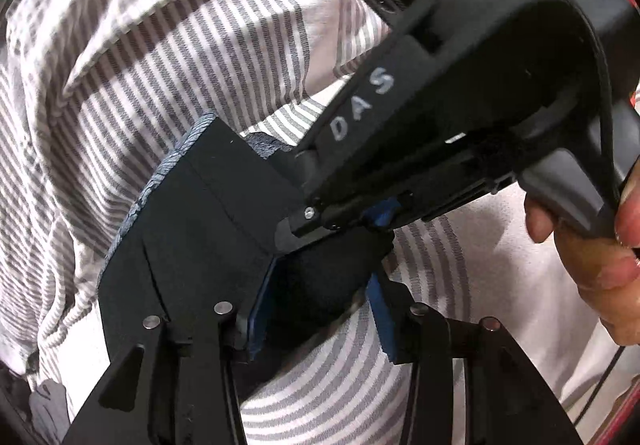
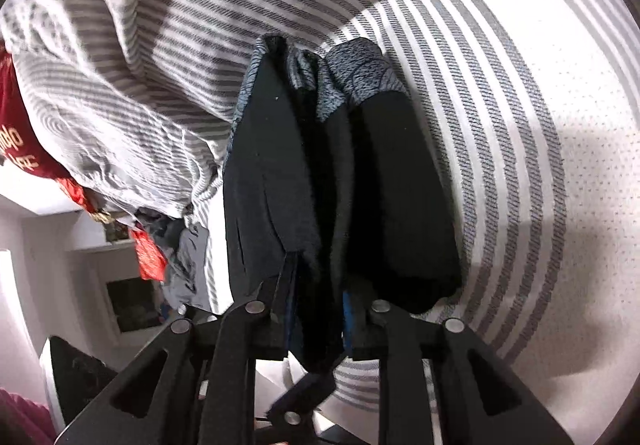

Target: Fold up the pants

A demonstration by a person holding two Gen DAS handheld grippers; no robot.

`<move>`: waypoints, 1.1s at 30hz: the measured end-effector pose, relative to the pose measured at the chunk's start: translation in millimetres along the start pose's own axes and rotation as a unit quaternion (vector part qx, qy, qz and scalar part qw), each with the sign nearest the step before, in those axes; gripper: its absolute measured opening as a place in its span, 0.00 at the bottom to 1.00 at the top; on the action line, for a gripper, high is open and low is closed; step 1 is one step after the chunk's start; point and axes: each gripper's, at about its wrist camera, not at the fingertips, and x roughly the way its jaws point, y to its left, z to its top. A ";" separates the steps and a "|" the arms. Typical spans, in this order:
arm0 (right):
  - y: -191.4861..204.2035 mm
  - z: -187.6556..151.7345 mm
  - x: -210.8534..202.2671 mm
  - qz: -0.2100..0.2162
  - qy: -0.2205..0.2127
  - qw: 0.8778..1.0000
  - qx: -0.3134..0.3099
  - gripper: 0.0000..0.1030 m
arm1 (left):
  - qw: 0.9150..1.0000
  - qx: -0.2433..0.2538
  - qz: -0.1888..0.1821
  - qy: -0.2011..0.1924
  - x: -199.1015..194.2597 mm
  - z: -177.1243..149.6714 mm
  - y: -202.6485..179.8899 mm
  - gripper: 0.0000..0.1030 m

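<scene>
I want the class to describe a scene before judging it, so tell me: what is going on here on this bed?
A person holds a gripper in each hand and is folding dark pants with a grey waistband on a grey-and-white striped bedsheet. The right gripper has black fabric bunched between its fingers. The left gripper also has dark fabric between its fingers, right beside the other gripper. A hand grips that one's handle. The fold looks underway, not finished.

The pants [image 2: 340, 173] are matt black cloth with a heathered grey knit waistband [image 2: 360, 73]; the bed [image 2: 500, 93] wears ribbed, woven grey-and-white striped fabric; each gripper [image 1: 316, 309] is matt black plastic with shiny metal pins [image 2: 380, 306]
</scene>
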 end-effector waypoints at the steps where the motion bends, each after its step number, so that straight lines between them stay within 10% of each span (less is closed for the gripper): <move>1: 4.4 -1.1 -0.2 -0.009 0.001 1.000 -0.005 0.26 | 1.000 -0.008 -0.003 0.003 -6.5 -0.4 1.9 0.60; 10: 51.6 10.0 -25.7 -0.065 -0.064 0.994 -0.053 0.39 | 0.995 -0.093 0.029 -0.012 -50.9 -19.5 59.2 0.65; 19: 60.7 56.8 37.6 -0.115 -0.014 0.990 -0.081 0.38 | 0.977 -0.202 0.070 0.025 -12.9 -27.3 132.3 0.65; 21: 59.2 56.4 38.2 -0.096 -0.015 0.993 -0.064 0.00 | 0.971 -0.226 0.048 0.052 6.2 -37.7 141.5 0.65; 28: 66.3 40.9 20.8 -0.095 -0.021 0.991 -0.093 0.02 | 0.965 -0.252 0.017 0.064 16.2 -45.8 145.2 0.65; 33: 57.7 35.9 4.2 -0.125 -0.041 0.986 -0.103 0.52 | 0.969 -0.236 0.023 0.064 15.5 -47.0 139.2 0.65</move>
